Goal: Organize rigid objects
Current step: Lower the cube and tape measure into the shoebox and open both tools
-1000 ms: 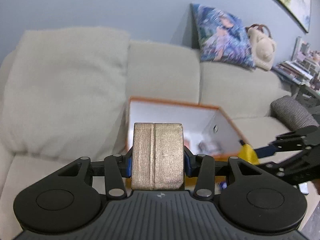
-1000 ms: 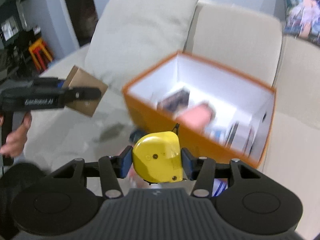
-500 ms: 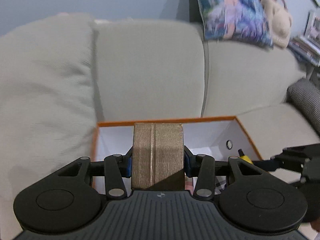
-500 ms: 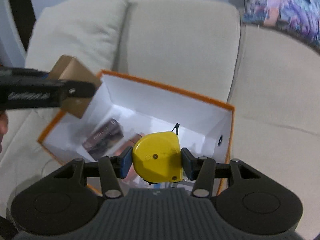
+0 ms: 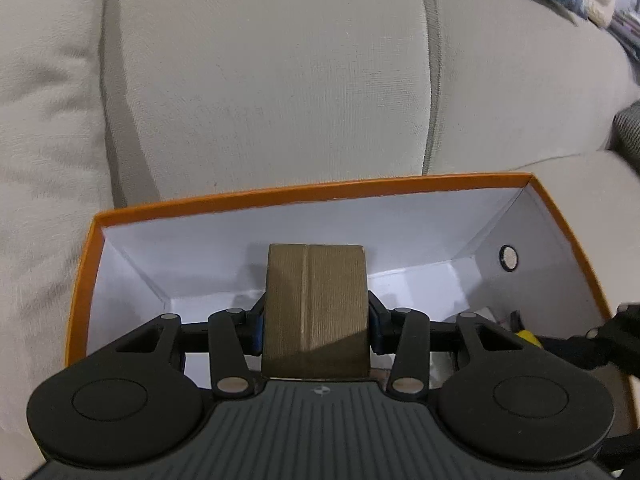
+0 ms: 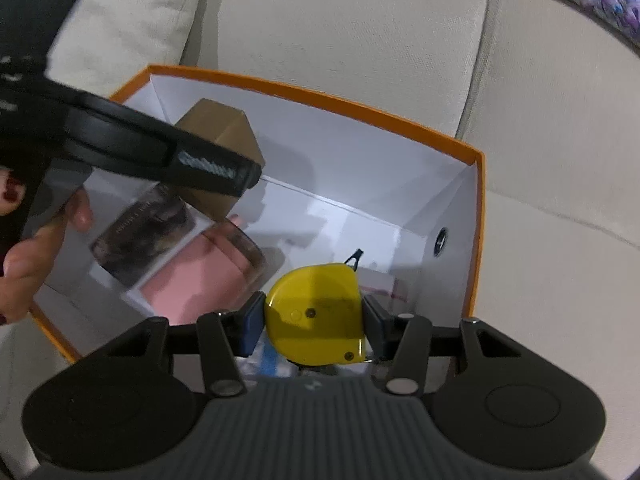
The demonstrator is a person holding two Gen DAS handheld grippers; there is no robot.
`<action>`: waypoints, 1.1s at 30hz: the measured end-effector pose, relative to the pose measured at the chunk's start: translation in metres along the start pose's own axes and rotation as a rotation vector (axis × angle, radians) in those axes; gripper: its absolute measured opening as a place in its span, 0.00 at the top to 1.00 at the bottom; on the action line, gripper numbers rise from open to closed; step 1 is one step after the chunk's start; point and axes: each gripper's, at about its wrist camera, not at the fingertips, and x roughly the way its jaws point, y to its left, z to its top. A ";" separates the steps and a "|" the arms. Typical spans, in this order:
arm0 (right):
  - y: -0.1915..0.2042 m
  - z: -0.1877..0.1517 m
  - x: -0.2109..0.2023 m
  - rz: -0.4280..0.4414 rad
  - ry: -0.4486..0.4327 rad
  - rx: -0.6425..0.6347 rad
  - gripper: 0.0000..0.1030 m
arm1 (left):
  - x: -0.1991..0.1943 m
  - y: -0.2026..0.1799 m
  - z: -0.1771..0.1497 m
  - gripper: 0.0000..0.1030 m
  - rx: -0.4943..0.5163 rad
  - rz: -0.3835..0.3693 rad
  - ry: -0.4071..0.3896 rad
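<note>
Claws both grip loads over the orange box (image 5: 568, 224) on the sofa (image 5: 272, 80): left claw (image 5: 315, 322) clamps a brown block (image 5: 316, 304), right claw (image 6: 314, 320) clamps a yellow tape measure (image 6: 316, 312).

Even, soft indoor light fills both views, brightest on the white inner walls of the orange box (image 5: 440, 204) ahead of the jaws. Soft grey shadows fall on those walls beyond the fingertips. Fisheye bending curves the sofa (image 5: 280, 80) towards the edges, and motion blur smears the corners and the box contents left of the jaws
</note>
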 end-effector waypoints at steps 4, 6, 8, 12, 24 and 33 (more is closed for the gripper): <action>0.005 0.003 0.007 0.013 0.006 -0.039 0.48 | 0.006 -0.003 0.007 0.50 0.012 0.008 0.010; 0.010 0.001 0.014 0.010 0.023 -0.048 0.48 | 0.009 -0.005 0.009 0.50 0.026 0.022 0.013; 0.015 -0.001 0.019 0.001 0.043 -0.062 0.48 | 0.011 -0.005 0.009 0.50 0.028 0.036 0.018; 0.012 0.001 0.023 -0.001 0.052 -0.019 0.49 | 0.024 -0.009 0.012 0.50 0.038 0.076 0.042; 0.007 0.000 0.032 -0.017 0.076 0.028 0.49 | 0.046 -0.009 0.005 0.51 0.001 0.035 0.158; 0.010 0.001 0.038 -0.035 0.115 0.027 0.49 | 0.052 -0.009 0.001 0.50 0.006 0.058 0.216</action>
